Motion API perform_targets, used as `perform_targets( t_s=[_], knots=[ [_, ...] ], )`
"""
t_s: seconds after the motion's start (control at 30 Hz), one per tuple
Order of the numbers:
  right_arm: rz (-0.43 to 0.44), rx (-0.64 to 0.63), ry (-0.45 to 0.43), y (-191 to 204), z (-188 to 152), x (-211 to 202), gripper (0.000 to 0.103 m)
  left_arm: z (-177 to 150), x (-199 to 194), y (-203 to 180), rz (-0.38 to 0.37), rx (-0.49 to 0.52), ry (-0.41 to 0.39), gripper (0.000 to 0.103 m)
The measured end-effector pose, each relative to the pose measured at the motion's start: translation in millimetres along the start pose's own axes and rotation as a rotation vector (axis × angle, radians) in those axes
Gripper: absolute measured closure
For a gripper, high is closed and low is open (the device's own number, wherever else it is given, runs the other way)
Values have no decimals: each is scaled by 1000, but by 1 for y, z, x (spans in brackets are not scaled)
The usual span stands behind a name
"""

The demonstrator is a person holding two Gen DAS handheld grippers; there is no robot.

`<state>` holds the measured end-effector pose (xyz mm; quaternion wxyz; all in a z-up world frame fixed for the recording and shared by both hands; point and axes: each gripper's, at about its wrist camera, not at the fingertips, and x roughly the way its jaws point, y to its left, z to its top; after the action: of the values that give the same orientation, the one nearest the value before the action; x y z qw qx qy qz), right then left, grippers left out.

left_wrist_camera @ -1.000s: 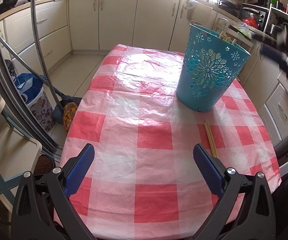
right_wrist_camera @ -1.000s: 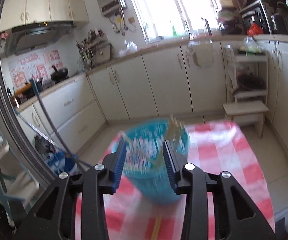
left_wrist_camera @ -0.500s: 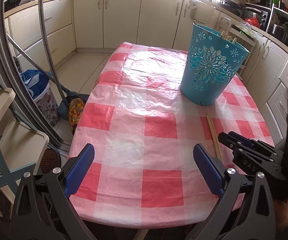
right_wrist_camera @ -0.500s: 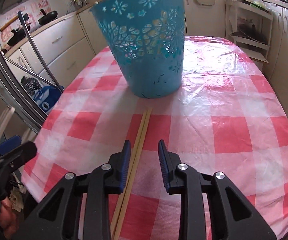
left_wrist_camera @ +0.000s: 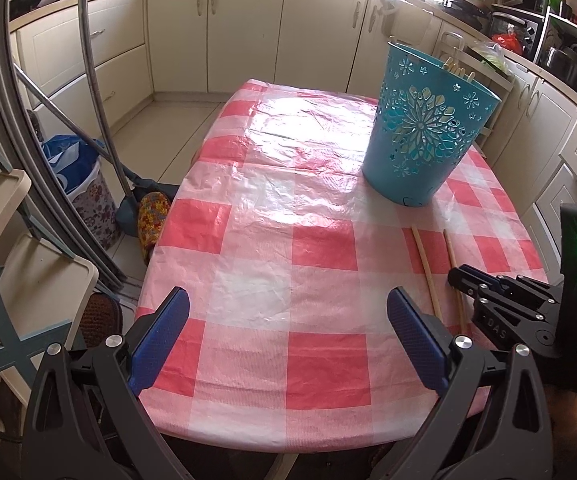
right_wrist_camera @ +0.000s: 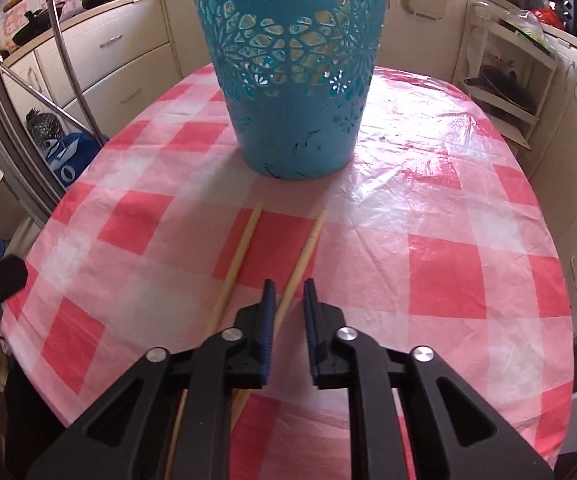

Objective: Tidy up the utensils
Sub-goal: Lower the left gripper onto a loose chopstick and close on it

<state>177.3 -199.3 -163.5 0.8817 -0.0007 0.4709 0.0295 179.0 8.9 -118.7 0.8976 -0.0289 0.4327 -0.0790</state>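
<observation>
Two wooden chopsticks lie apart on the red-checked tablecloth [right_wrist_camera: 428, 276], in front of a blue cut-out bucket [right_wrist_camera: 292, 80] [left_wrist_camera: 428, 136] that holds more chopsticks [left_wrist_camera: 458, 68]. My right gripper [right_wrist_camera: 289, 292] is low over the table with its jaws narrowly apart, and the right chopstick [right_wrist_camera: 304, 256] runs into the gap between them. The left chopstick [right_wrist_camera: 240, 252] lies just left of the jaws. My left gripper [left_wrist_camera: 284, 320] is wide open and empty near the table's front edge. The right gripper also shows in the left wrist view [left_wrist_camera: 462, 278], over the chopsticks [left_wrist_camera: 424, 260].
Cream kitchen cabinets [left_wrist_camera: 248, 36] ring the room. A blue bag [left_wrist_camera: 76, 168], a mop [left_wrist_camera: 128, 200] and metal poles [left_wrist_camera: 92, 64] stand on the floor left of the table. A shelf rack [right_wrist_camera: 504, 76] stands at the back right.
My right gripper came down from above the bucket to the table and closed in on the chopsticks. The two chopsticks, side by side before, now lie apart. The left gripper stayed open.
</observation>
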Motion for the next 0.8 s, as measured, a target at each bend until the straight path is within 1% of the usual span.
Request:
perform_targets(
  t_s=[0.1, 0.23, 0.33, 0.43, 0.57, 0.67, 0.8],
  knots=[
    [11, 40, 2, -16, -7, -6, 94, 1, 0, -8, -19, 11, 2, 8],
    [27, 111, -13, -31, -15, -14, 95, 4, 4, -39, -50, 87, 2, 8],
    [20, 133, -26, -38, -19, -18, 95, 5, 16, -61, -42, 143, 20, 8],
    [10, 146, -36, -47, -22, -20, 95, 8, 32, -80, -40, 162, 57, 8],
    [37, 186, -45, -59, -25, -21, 96, 9, 49, -100, -29, 187, 86, 8],
    [56, 206, -45, -65, -26, -23, 96, 8, 58, -117, -10, 221, 92, 8],
    [70, 221, -41, -71, -27, -25, 96, 7, 66, -131, 5, 241, 103, 8]
  ],
)
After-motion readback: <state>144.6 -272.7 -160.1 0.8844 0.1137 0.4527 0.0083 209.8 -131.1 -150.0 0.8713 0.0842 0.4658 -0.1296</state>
